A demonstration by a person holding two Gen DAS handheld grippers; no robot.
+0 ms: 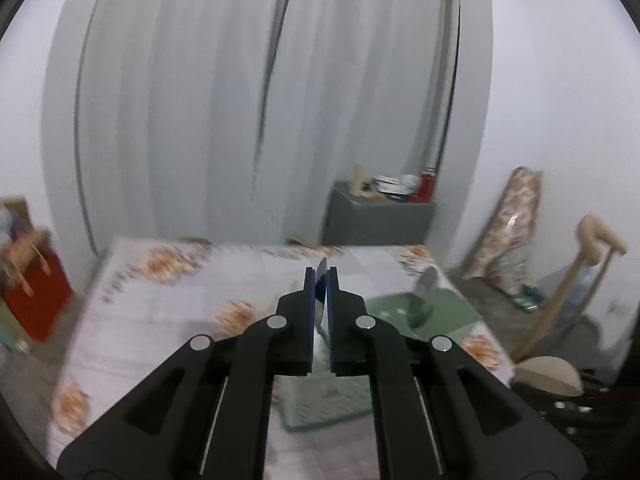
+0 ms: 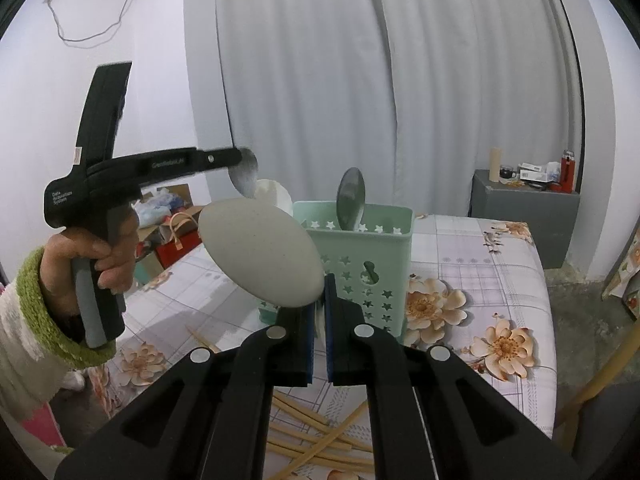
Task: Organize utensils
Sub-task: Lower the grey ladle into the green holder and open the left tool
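1. The green caddy (image 2: pixel 362 264) is the largest thing at risk. It stands upright on the floral tabletop (image 2: pixel 480 256), and a sideways knock from either claw could tip it.
2. The right claw (image 2: pixel 319 312) is clamped on a pale ladle (image 2: pixel 260 252), whose broad bowl blocks the view ahead. Its wide head could catch the caddy rim on entry.
3. The left claw (image 2: pixel 243 157), held up and left of the caddy, is clamped on a metal spoon (image 2: pixel 245 178). A thin handle could twist or slip out.
4. The caddy holds one steel spoon (image 2: pixel 351 198), standing bowl up.
5. Loose chopsticks (image 2: pixel 320 436) lie on the tabletop nearby, outside the caddy.
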